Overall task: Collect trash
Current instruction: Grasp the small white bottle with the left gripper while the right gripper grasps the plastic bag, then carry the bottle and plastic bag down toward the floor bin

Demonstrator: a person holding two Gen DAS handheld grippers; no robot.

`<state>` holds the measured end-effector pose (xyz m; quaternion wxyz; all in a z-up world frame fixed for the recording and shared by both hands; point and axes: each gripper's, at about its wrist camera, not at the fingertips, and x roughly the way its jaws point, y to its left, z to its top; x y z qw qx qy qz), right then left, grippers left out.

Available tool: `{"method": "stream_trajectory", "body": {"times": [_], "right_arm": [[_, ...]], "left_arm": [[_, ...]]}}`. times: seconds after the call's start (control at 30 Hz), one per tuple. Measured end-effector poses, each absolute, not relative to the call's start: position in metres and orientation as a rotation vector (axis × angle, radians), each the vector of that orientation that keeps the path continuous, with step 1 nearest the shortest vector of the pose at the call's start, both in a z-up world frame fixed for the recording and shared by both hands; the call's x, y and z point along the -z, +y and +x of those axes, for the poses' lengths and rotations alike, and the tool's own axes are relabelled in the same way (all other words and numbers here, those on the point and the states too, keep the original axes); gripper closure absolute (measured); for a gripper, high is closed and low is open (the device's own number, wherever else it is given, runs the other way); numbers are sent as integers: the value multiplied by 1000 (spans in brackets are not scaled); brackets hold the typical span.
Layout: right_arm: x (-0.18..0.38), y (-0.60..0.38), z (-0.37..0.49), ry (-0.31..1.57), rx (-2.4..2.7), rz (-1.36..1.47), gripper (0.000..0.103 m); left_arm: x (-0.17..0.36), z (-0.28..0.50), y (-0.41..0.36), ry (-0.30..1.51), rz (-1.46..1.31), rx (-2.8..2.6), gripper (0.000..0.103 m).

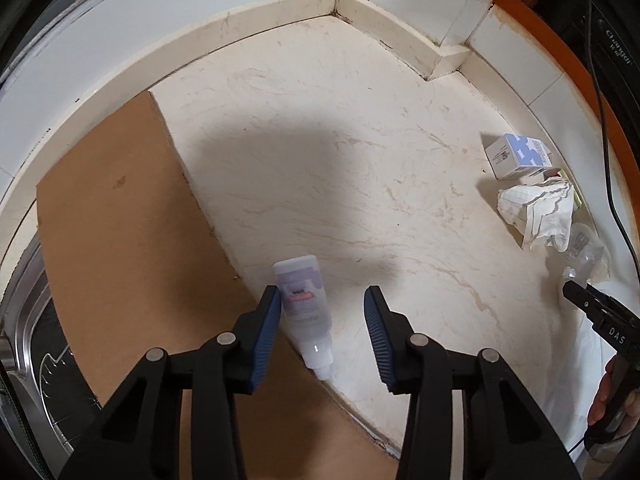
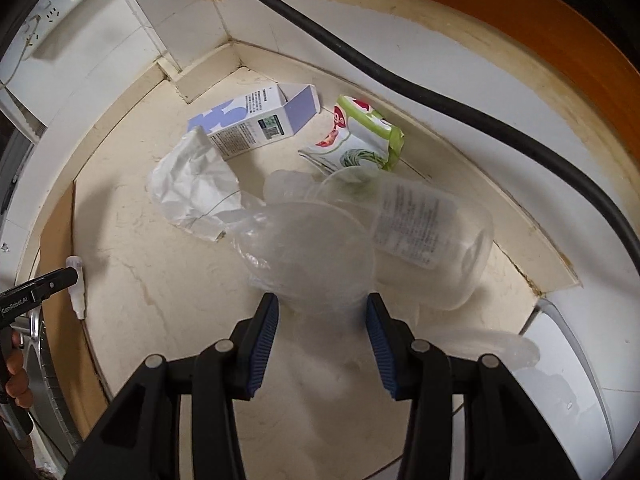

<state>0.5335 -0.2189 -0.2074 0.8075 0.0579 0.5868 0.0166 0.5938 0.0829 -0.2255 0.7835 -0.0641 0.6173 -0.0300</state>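
Left gripper point(image 1: 323, 300): fingers apart, left pad touching small translucent squeeze tube point(image 1: 303, 312) lying on cream marble counter point(image 1: 360, 160). Right gripper point(image 2: 322, 307): fingers half-spread around crumpled clear plastic bag point(image 2: 308, 256), grip uncertain.

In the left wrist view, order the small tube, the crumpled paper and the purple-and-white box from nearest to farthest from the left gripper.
From the left gripper:
1. Small tube, between the fingers, against the left one.
2. Crumpled paper, far right.
3. Purple-and-white box, just beyond the paper.
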Motion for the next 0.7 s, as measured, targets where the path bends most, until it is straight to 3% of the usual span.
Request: {"method": "stream_trajectory", "body": {"times": [0.3,0.37,0.43,0.7], "right_arm": [[213,-218,537,1250,-23,101,58],[214,-217,536,1244,-22,92,58],[214,-216,535,1233,-24,75,70],[205,-222,515,1205,-45,112,77]], "left_arm": [[234,603,77,1338,-116,58,63],[235,605,74,1343,-122,62,79],[237,606,74,1348,-134,60,80],[230,595,69,1326,-153,46,81]]}}
